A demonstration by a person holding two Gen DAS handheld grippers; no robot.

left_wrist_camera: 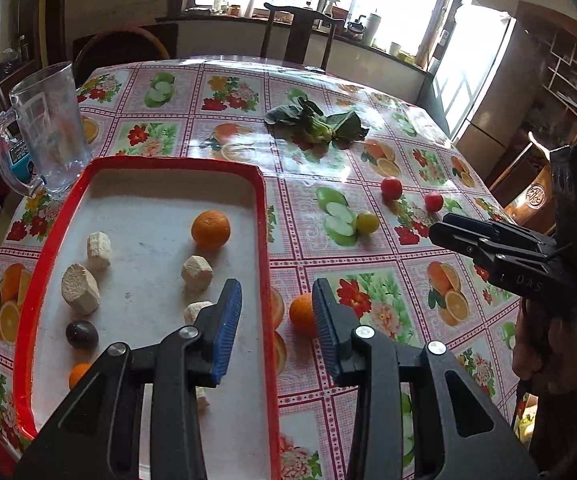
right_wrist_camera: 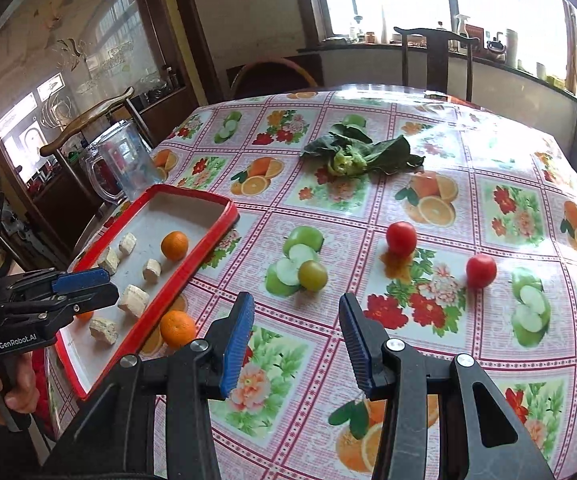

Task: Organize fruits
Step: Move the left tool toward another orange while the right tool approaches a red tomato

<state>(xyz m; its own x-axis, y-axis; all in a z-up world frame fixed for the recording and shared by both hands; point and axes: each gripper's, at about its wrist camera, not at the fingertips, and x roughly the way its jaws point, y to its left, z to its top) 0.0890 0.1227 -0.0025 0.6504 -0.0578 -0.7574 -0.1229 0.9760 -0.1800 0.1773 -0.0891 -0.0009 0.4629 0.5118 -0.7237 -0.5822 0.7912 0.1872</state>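
Observation:
A red-rimmed tray (left_wrist_camera: 265,216) (right_wrist_camera: 208,240) lies at the table's left. In it are an orange (left_wrist_camera: 210,229) (right_wrist_camera: 174,245), a dark plum (left_wrist_camera: 82,334), a small orange fruit (left_wrist_camera: 78,374) and several pale cut chunks (left_wrist_camera: 196,273). Another orange (left_wrist_camera: 303,315) (right_wrist_camera: 177,328) sits on the cloth just right of the tray. Two red tomatoes (right_wrist_camera: 401,238) (right_wrist_camera: 481,270) and a green-yellow fruit (right_wrist_camera: 314,275) (left_wrist_camera: 367,222) lie mid-table. My left gripper (left_wrist_camera: 277,328) is open over the tray's right rim, empty. My right gripper (right_wrist_camera: 296,344) is open and empty above the cloth.
A leafy green vegetable (left_wrist_camera: 316,120) (right_wrist_camera: 360,152) lies farther back. A clear glass mug (left_wrist_camera: 44,128) (right_wrist_camera: 122,164) stands behind the tray. Chairs (right_wrist_camera: 436,60) surround the table. The fruit-print cloth (right_wrist_camera: 428,320) covers the table.

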